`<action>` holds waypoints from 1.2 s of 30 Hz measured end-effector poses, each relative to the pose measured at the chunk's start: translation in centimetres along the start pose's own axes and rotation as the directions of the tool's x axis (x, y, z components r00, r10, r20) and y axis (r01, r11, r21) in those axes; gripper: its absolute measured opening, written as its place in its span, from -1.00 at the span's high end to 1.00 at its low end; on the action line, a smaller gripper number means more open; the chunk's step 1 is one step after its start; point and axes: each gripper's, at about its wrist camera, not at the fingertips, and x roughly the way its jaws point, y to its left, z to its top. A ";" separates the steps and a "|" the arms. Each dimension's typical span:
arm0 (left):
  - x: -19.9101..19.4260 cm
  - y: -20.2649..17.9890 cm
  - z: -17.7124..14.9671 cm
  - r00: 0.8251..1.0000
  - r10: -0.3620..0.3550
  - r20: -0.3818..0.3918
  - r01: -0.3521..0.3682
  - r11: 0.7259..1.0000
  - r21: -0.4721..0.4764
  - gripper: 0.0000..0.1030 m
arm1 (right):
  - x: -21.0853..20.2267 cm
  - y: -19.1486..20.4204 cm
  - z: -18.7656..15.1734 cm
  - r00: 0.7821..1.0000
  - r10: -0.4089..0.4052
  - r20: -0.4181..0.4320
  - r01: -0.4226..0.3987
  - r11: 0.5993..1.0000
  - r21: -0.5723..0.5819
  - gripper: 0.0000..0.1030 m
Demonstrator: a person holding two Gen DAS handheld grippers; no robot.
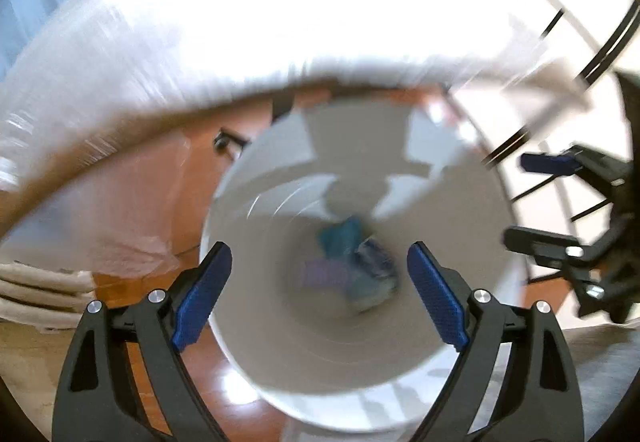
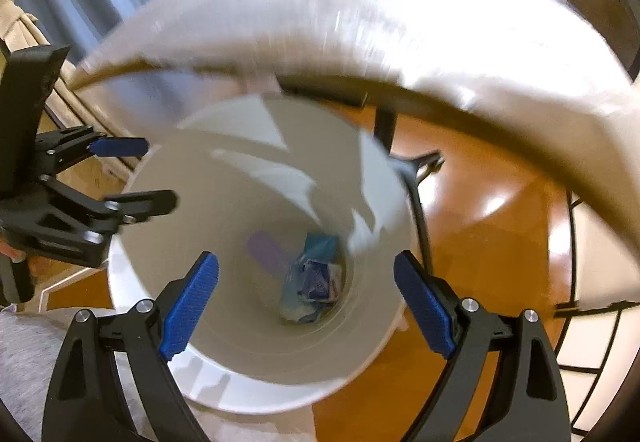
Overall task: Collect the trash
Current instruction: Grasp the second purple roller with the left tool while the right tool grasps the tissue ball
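Bin-side, left wrist view: the left gripper [image 1: 320,294] hangs with jaws spread and nothing between them, directly above the white bin [image 1: 480,262], where crumpled wrappers [image 1: 360,266] lie at the bottom, straight below. The right gripper [image 1: 532,198], also spread, hovers at the bin's right rim.

Right wrist view: the right gripper [image 2: 306,306] gapes empty over the same bin [image 2: 160,242]; the wrappers [image 2: 312,282] rest deep inside, the left gripper [image 2: 136,174] at the left rim. Both hands look equally near the mouth.
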 end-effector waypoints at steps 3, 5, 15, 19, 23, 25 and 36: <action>-5.6 -0.5 1.5 0.988 -0.090 0.123 0.089 0.996 0.018 -0.77 | -4.2 0.5 1.3 0.991 -0.038 0.128 0.043 0.998 -0.036 -0.87; -9.2 -1.0 3.2 0.969 -0.081 0.232 0.068 0.996 0.062 -0.98 | -6.1 0.6 2.5 0.976 -0.065 0.209 0.076 0.996 -0.045 -0.92; -7.1 4.6 15.4 0.922 0.078 0.378 -0.068 0.997 -0.039 -0.98 | -4.4 -2.2 11.0 0.938 -0.198 0.284 0.185 0.980 0.070 -0.92; -4.7 6.5 18.5 0.930 0.128 0.344 -0.114 0.992 -0.063 -0.98 | -2.8 -2.8 12.7 0.942 -0.205 0.265 0.182 0.977 0.107 -0.92; -1.3 8.4 21.4 0.937 0.176 0.302 -0.159 0.984 -0.080 -0.98 | -1.3 -3.2 14.2 0.942 -0.220 0.255 0.194 0.973 0.123 -0.89; -0.2 8.9 22.5 0.939 0.185 0.291 -0.171 0.983 -0.074 -0.98 | -0.7 -3.4 14.8 0.941 -0.229 0.249 0.202 0.971 0.128 -0.89; 3.7 9.9 26.5 0.957 0.131 0.260 -0.121 0.991 -0.053 -0.97 | 2.2 -4.2 16.5 0.953 -0.225 0.202 0.194 0.967 0.164 -0.78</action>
